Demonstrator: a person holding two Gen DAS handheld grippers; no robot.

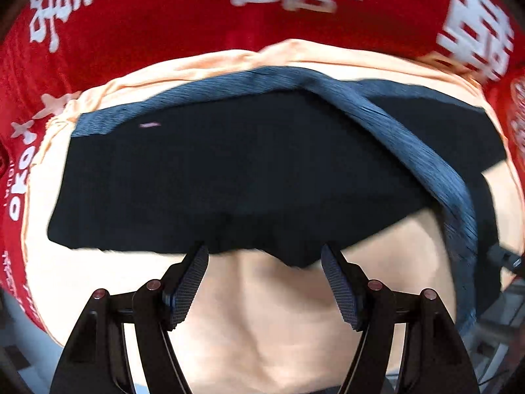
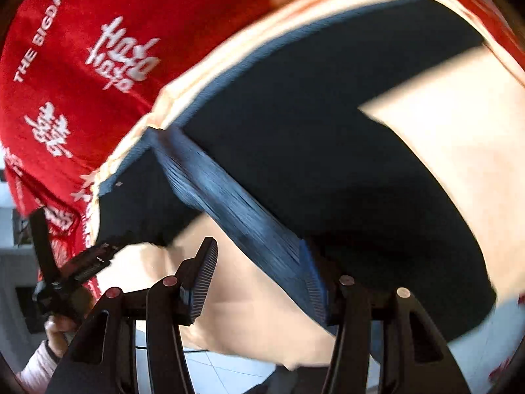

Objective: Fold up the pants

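Note:
Dark navy pants (image 1: 236,177) with a ribbed blue-grey waistband (image 1: 423,157) lie on a peach cloth (image 1: 262,312). My left gripper (image 1: 264,259) is open, its fingertips at the pants' near edge, with nothing between them. In the right wrist view the pants (image 2: 328,151) spread across the cloth, and the waistband (image 2: 236,203) runs diagonally down to my right gripper (image 2: 259,256). That gripper stands open; the waistband lies against its right pad (image 2: 315,282). The left gripper (image 2: 82,262) shows at the left edge there.
A red cloth with white lettering (image 1: 164,16) covers the surface under and beyond the peach cloth, also seen in the right wrist view (image 2: 98,49). The peach cloth's near edge hangs over pale floor tiles (image 2: 229,371). A hand (image 2: 55,328) holds the left gripper.

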